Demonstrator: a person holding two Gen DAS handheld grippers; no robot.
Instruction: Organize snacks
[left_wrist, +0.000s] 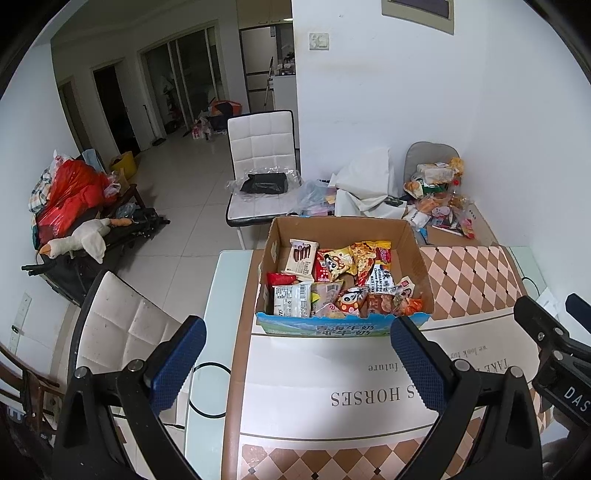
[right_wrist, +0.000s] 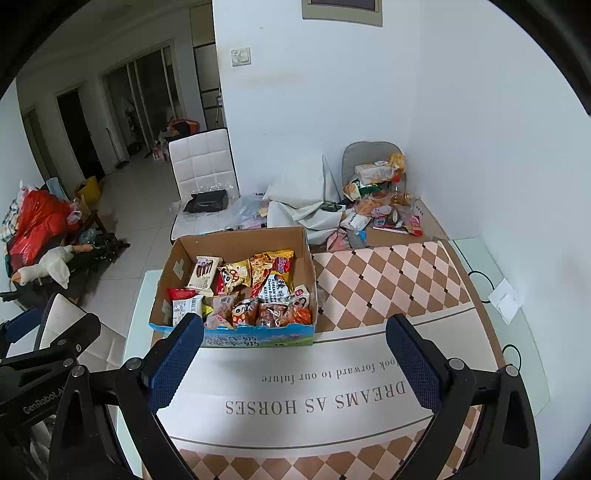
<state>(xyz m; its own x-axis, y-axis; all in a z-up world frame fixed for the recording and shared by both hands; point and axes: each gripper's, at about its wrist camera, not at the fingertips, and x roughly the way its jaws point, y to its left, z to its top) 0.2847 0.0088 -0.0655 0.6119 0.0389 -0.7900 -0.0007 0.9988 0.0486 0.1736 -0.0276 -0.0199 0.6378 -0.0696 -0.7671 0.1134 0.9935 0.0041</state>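
Left gripper (left_wrist: 297, 365): we see its blue-padded black tongs spread wide, holding nothing, above the mat just in front of the open brown cardboard box (left_wrist: 341, 230).
Right gripper (right_wrist: 293, 363): equally wide apart and empty, also in front of the box.
Snacks: we find the colourful packets (left_wrist: 343, 280) piled inside the box.
Box front: a blue printed strip with Chinese characters.
Packet writing: "Franzzi"; "Korean Cheese".
White-and-checked table mat (right_wrist: 314, 402): under the box; "DREAMS AS HORSES", "forward to our future".
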